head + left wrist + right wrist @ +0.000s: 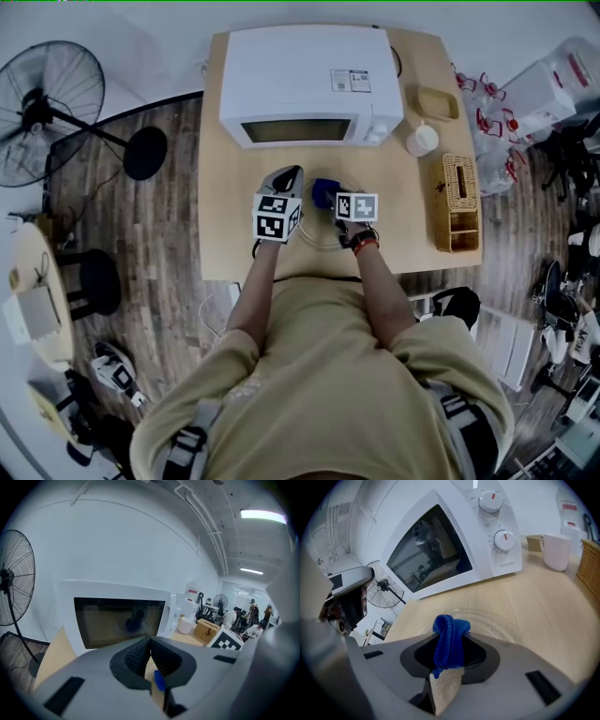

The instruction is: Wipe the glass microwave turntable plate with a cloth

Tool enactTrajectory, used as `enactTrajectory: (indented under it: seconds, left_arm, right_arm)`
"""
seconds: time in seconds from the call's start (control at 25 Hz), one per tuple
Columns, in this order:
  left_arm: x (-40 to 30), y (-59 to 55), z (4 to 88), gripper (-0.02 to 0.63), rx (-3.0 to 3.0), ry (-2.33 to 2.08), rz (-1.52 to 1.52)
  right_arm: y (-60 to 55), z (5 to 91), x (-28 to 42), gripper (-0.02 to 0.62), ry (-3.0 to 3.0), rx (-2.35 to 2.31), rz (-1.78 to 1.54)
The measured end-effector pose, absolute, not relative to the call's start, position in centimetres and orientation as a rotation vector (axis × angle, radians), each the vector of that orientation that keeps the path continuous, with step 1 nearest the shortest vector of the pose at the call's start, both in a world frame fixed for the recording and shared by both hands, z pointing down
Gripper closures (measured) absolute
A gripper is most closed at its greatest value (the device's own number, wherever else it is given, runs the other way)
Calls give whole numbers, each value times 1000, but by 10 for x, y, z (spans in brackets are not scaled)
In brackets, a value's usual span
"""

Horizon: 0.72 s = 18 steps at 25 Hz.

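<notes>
Wipe seemingly starting: right gripper (449,645) pinches blue cloth (450,627) over clear round glass plate (499,624), left gripper (150,641) closed empty; press down next

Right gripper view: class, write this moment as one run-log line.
right claw: shut on blue cloth | left claw: shut | glass plate: flat on table, before microwave

Fuzzy blue cloth (449,641), clear glass plate (489,620), matt wooden table (543,597).

Bunched blue cloth (448,641) over glass plate (496,623)
</notes>
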<state>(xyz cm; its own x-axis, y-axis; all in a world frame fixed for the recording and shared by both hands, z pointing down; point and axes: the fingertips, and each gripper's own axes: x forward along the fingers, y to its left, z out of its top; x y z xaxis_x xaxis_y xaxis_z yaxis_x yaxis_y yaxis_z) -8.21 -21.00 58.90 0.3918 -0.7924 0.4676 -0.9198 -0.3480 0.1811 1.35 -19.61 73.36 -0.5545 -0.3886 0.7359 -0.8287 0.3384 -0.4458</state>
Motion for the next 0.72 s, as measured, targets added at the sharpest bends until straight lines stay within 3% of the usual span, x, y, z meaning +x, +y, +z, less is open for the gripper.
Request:
enactTrajectory:
  seconds: [0.72]
  left_arm:
    - [-60,-202,596,585,2261,-1441,451]
  right_arm:
    - [-201,732,66,476,-2033,1199,1098]
